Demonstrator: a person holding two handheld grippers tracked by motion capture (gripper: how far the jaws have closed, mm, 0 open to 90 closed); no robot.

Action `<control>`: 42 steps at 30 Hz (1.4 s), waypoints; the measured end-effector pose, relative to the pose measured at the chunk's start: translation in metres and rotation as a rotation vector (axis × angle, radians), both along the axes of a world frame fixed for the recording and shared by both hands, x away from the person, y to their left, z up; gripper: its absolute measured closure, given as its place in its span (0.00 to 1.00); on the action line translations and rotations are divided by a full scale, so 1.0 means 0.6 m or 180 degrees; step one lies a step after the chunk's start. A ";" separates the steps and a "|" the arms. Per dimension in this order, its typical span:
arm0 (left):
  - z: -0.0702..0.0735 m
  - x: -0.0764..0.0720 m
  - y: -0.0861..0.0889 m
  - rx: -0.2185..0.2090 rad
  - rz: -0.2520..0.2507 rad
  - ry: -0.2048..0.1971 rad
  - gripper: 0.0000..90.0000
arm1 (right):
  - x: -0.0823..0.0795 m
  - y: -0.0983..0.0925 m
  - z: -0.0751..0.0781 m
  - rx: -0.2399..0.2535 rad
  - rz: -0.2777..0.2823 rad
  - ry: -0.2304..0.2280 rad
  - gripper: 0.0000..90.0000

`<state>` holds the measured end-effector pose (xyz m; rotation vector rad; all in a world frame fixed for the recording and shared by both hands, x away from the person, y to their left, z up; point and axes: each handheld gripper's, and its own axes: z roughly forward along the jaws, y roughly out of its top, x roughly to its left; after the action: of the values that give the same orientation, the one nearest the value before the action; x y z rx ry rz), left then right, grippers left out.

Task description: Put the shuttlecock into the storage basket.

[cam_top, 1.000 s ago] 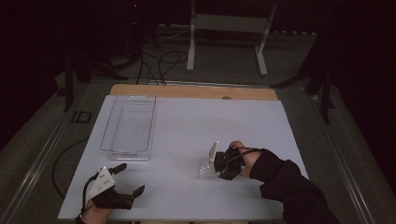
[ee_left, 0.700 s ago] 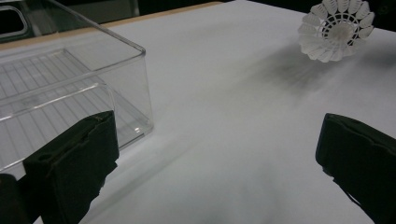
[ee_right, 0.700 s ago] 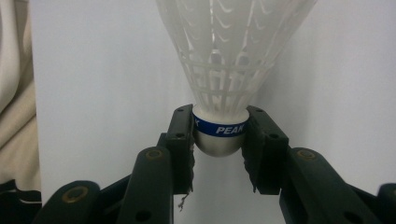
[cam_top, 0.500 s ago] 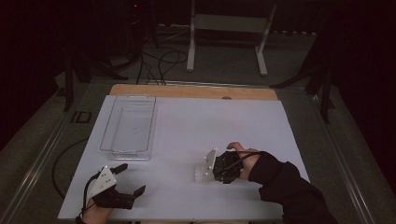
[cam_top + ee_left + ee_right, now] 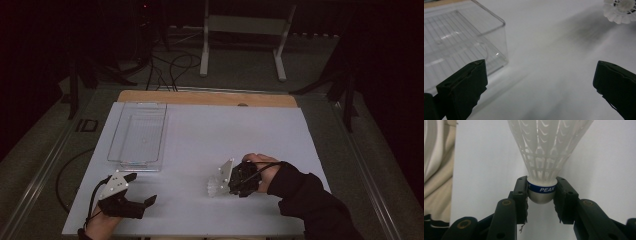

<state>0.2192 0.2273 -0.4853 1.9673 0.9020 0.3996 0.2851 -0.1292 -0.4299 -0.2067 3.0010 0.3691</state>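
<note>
Your table (image 5: 295,102) carries a white sheet (image 5: 225,135) with a wooden strip at its far edge. A clear tray (image 5: 137,135) sits on the sheet's left half.

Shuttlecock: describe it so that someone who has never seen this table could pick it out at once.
On the white sheet that covers the table, look to the near right, where the person's right gripper points left toward the middle. The shuttlecock sits between its jaws, clamped by the rounded cork. A white net-like skirt and a blue band reading PEAK set it apart from the clear plastic box at far left.
</note>
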 end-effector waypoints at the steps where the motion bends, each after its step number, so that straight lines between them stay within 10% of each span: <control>1: 0.003 0.001 0.000 0.0000 0.0002 0.0004 0.00 | -0.002 -0.001 0.001 -0.0004 -0.0014 0.0029 0.73; 20: 0.080 0.039 -0.045 -0.0066 -0.0247 0.0273 0.00 | -0.010 0.000 -0.005 0.0301 0.0059 0.0171 0.73; 42: 0.104 0.052 -0.133 0.0273 -0.0773 0.0521 0.00 | -0.018 0.004 -0.003 0.0401 0.0093 0.0148 0.73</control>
<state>0.2502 0.1476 -0.4230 2.1829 0.7442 0.1409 0.2745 -0.1268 -0.4314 -0.2336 3.0091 0.5717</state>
